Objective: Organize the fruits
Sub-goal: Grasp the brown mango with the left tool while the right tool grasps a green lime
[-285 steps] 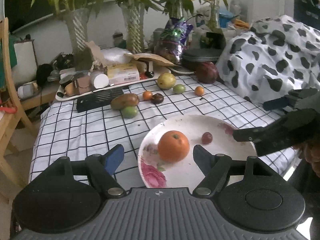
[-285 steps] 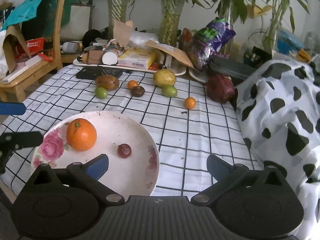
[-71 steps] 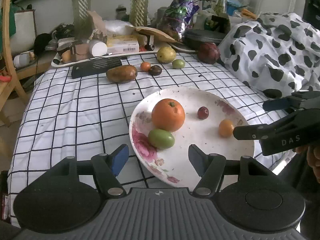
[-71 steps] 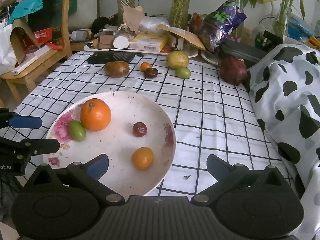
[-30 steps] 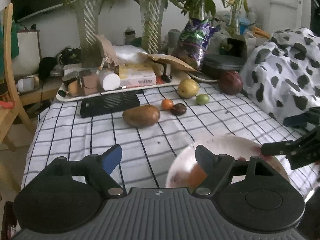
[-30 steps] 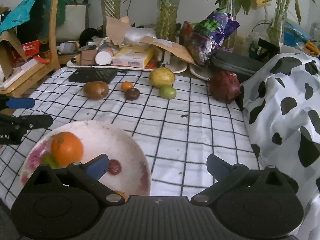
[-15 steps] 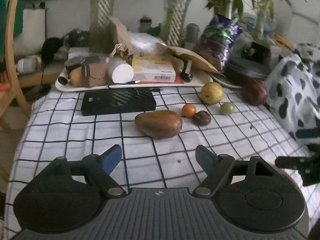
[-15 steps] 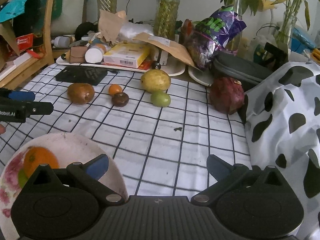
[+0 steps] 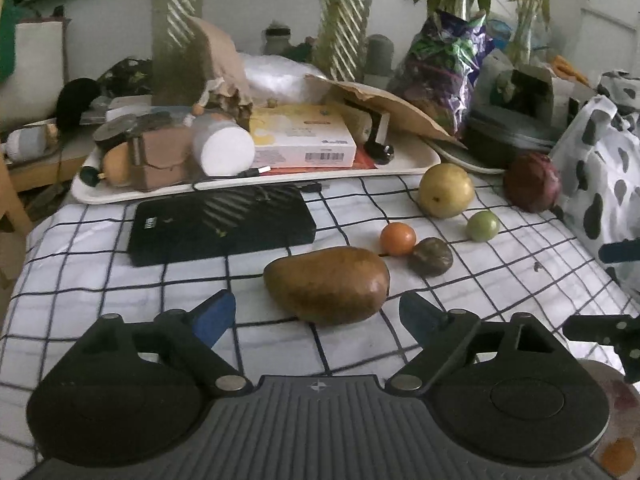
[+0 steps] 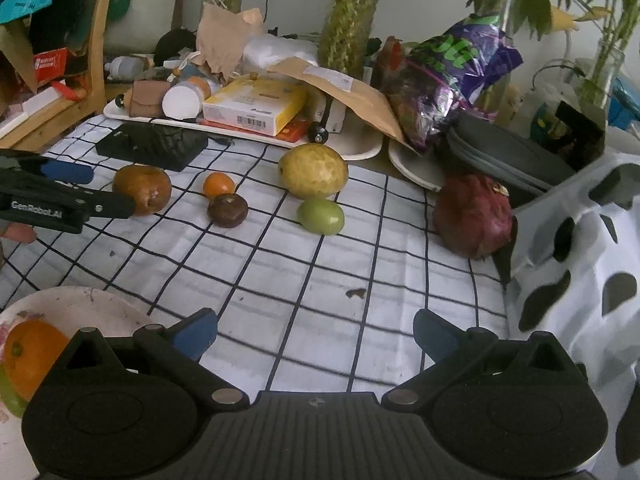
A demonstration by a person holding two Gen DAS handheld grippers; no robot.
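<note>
Left gripper [image 9: 316, 316] spread wide, fingers either side of the brown mango [image 9: 327, 284] lying on the checked cloth [image 9: 100, 248], not touching it. Right gripper [image 10: 315, 328] also spread, empty, over bare cloth; plate [image 10: 72, 304] with orange [image 10: 30, 354] at near left.

The white floral ceramic plate [image 10: 86, 304] is cut off at the lower left frame edge and partly covered by the right gripper body. The large orange [image 10: 30, 354] on it is half hidden. In the left wrist view, only the plate's lower right sliver shows.
</note>
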